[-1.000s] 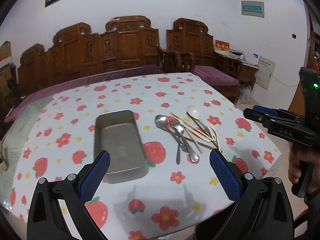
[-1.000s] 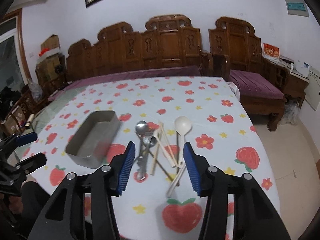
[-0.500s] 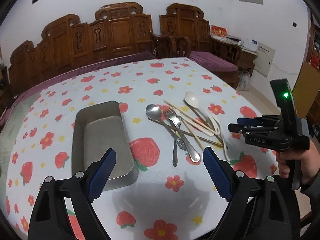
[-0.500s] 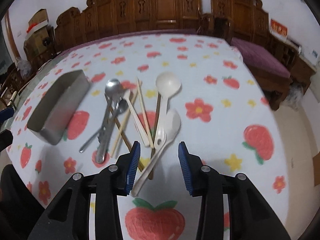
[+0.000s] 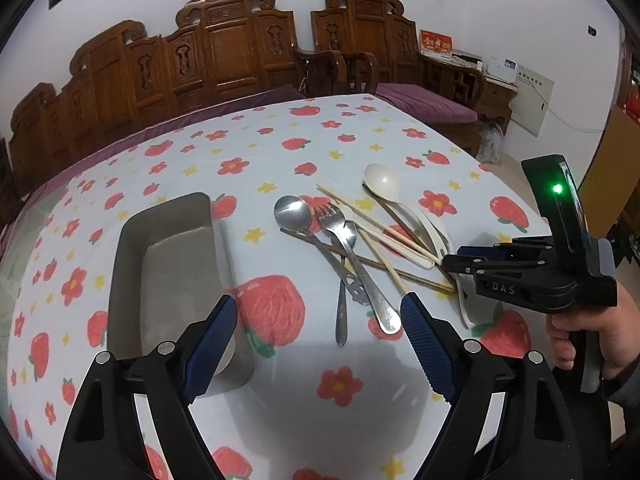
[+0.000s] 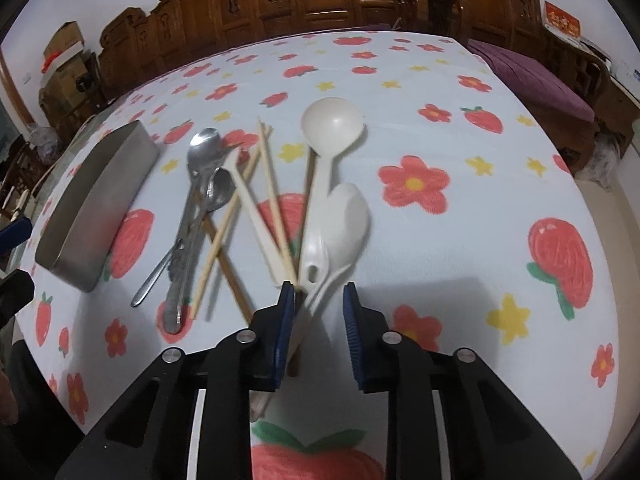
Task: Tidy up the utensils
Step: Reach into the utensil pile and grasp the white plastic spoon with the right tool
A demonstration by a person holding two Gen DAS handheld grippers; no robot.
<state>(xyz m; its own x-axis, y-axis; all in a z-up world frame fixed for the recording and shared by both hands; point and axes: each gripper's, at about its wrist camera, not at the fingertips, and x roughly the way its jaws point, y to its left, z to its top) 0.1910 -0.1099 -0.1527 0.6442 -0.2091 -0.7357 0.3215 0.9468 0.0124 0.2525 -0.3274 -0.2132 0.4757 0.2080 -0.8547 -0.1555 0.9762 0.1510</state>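
Note:
A pile of utensils lies on the flowered tablecloth: two white plastic spoons (image 6: 340, 216), metal spoons and a fork (image 5: 344, 248), and several chopsticks (image 6: 272, 184). A grey metal tray (image 5: 168, 264) stands left of them, empty. My right gripper (image 6: 318, 312) is open, low over the near end of the pile, its jaws on either side of a white spoon's handle. It shows at the right of the left wrist view (image 5: 452, 264). My left gripper (image 5: 320, 336) is open and empty, above the table between the tray and the metal cutlery.
The table (image 5: 360, 128) is covered by a white cloth with strawberries and flowers. Carved wooden benches (image 5: 224, 60) stand behind it. The table's right edge drops to the floor (image 6: 616, 240). Boxes (image 6: 64, 52) are stacked at the far left.
My right gripper has come down and forward to the near ends of the white spoons, which now sit between its jaws. My left gripper has moved closer to the tray and cutlery.

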